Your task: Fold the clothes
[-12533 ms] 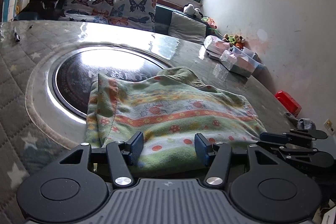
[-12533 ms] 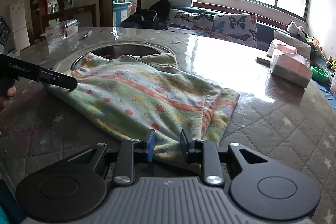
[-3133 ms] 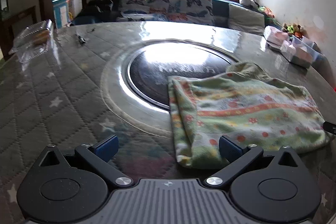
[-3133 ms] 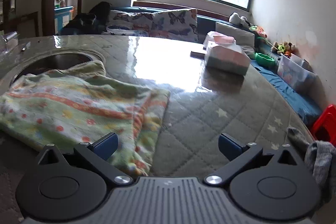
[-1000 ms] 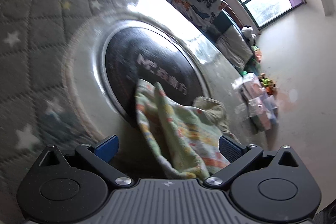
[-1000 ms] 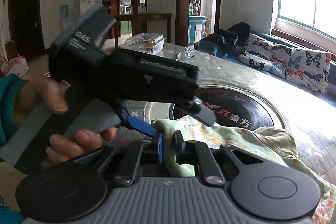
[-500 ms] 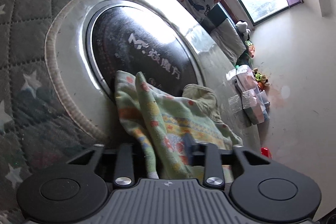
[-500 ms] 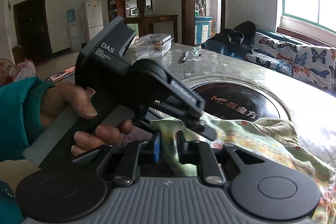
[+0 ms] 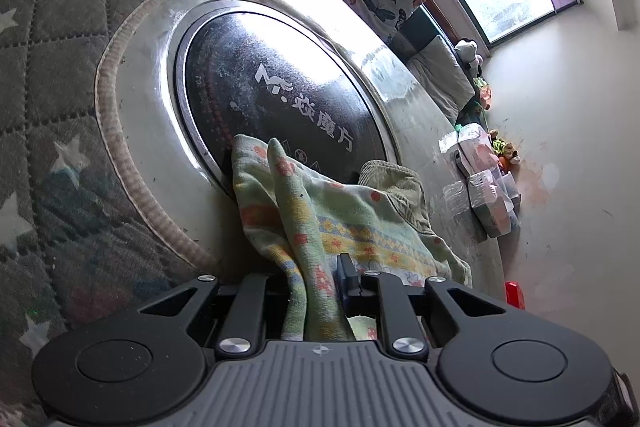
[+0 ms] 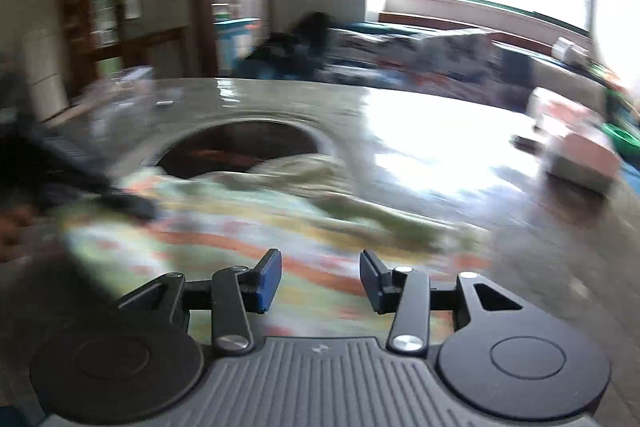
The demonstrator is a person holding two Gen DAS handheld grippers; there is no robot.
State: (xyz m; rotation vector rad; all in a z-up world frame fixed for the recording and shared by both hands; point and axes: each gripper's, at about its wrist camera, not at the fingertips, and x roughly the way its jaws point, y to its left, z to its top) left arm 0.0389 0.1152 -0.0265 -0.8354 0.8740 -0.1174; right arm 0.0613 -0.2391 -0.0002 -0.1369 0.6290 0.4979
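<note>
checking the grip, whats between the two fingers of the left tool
In the left wrist view, a bunched edge of the flowered garment runs between the fingers of the left tool, which has just closed on it.

Black tool (image 9: 316,277) w/ blue pads (image 10: 268,281) (silver screws, ribbed grey base)

Right wrist view is smeared throughout; the dark shape (image 10: 120,205) at left is unreadable. In the left view, the cloth (image 9: 316,227) hides one pad
</note>
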